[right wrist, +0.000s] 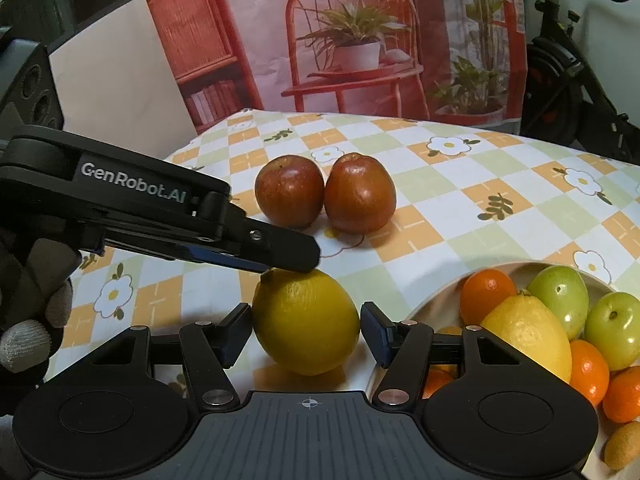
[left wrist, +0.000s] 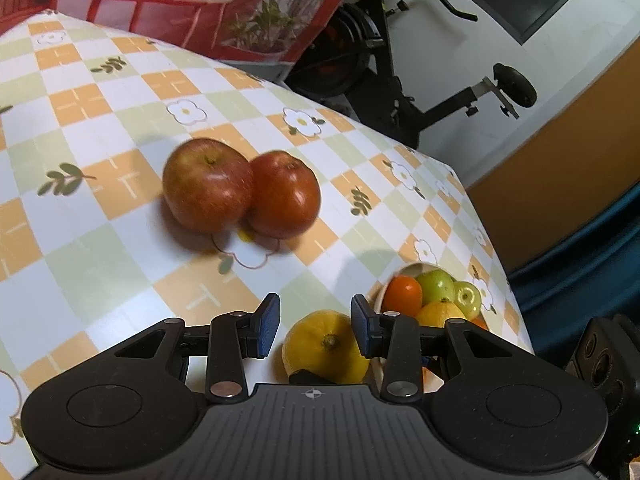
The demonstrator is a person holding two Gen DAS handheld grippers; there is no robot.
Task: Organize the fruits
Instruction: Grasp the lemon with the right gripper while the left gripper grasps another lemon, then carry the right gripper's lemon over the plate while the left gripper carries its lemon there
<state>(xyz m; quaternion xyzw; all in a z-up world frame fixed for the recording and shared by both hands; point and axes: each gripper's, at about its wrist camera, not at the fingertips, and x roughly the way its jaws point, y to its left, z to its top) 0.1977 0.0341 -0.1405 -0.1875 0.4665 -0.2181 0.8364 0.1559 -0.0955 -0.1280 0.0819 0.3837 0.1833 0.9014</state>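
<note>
In the right wrist view a yellow lemon point(right wrist: 306, 322) sits between the pads of my right gripper point(right wrist: 306, 330), which is shut on it, just left of the white bowl point(right wrist: 520, 267). The bowl holds oranges, green apples and another lemon. My left gripper point(right wrist: 296, 258) reaches in from the left, its tips just over the top of the held lemon. In the left wrist view my left gripper point(left wrist: 315, 326) stands open with nothing gripped, and the lemon point(left wrist: 326, 344) shows below the gap. Two red apples point(left wrist: 208, 184) point(left wrist: 284, 194) touch each other farther back on the checked tablecloth.
The bowl point(left wrist: 404, 270) stands near the table's right edge point(left wrist: 500, 260). A brown kiwi-like fruit point(right wrist: 624, 444) lies beside the bowl. A gloved hand point(right wrist: 28, 320) holds the left gripper. An exercise bike point(left wrist: 384, 80) and a printed backdrop point(right wrist: 360, 40) stand beyond the table.
</note>
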